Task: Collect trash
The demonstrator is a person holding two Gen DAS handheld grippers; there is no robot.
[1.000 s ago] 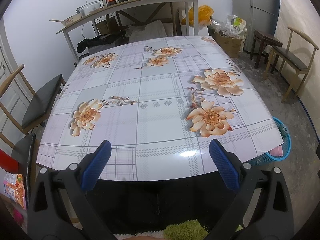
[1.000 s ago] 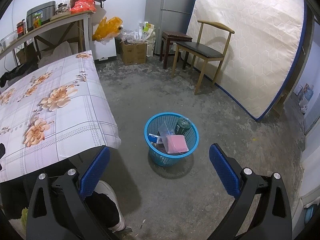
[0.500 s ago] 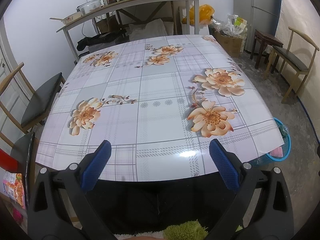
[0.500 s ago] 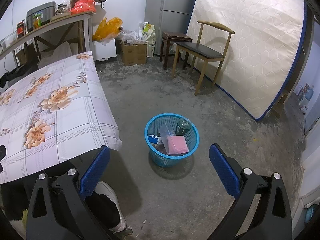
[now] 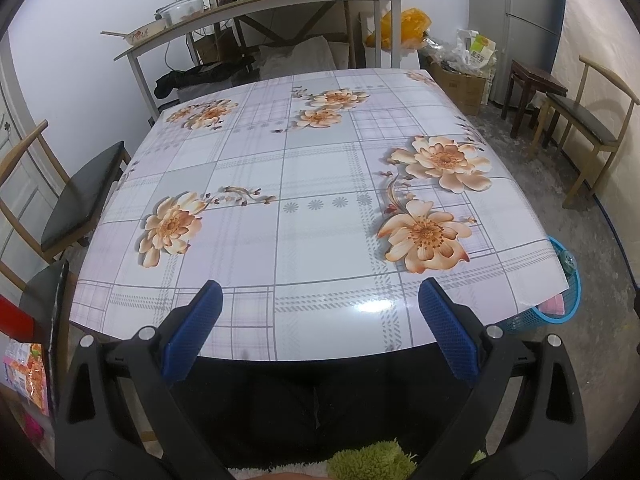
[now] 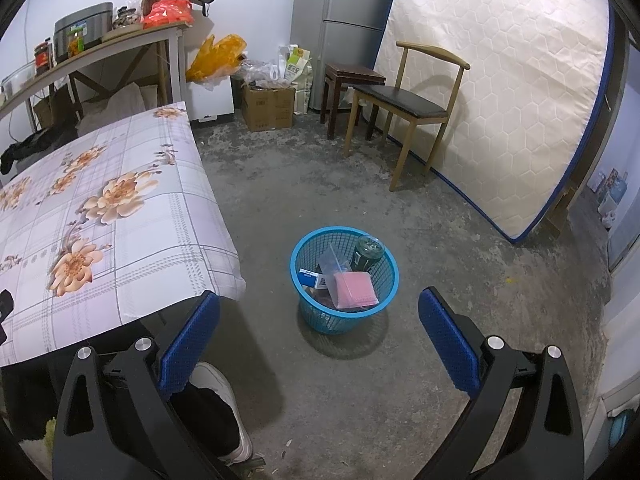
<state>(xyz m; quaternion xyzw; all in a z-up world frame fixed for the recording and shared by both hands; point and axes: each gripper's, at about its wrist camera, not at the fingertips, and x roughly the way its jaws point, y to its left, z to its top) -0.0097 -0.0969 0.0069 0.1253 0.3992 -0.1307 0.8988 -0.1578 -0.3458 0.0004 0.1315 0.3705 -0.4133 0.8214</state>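
The left gripper (image 5: 318,322) is hanging with its blue pads spread wide and nothing between them, poised over the near edge of the table (image 5: 280,168). The right gripper (image 6: 318,334) is likewise gaping wide and carrying nothing, held above the concrete floor.

Just ahead of the right gripper, the blue basket (image 6: 308,310) is standing upright on the floor, mouth facing up. Inside it, a pink packet (image 6: 356,290) is lying nearest the pads, its long side running from the gripper's near left toward its far right. A clear bag (image 6: 332,260) is leaning behind it, a small blue-and-white box (image 6: 310,278) is sitting to the left, and a dark green jar (image 6: 368,254) is standing upright at the far side, lid up.

Ahead of the left gripper, the floral tablecloth is showing no loose items, so the collecting is probably finished.

The likely slips from here: the right gripper swinging low and clipping the light basket, tipping it and spilling the contents; or either gripper catching the overhanging cloth edge beside it and dragging the cloth askew.
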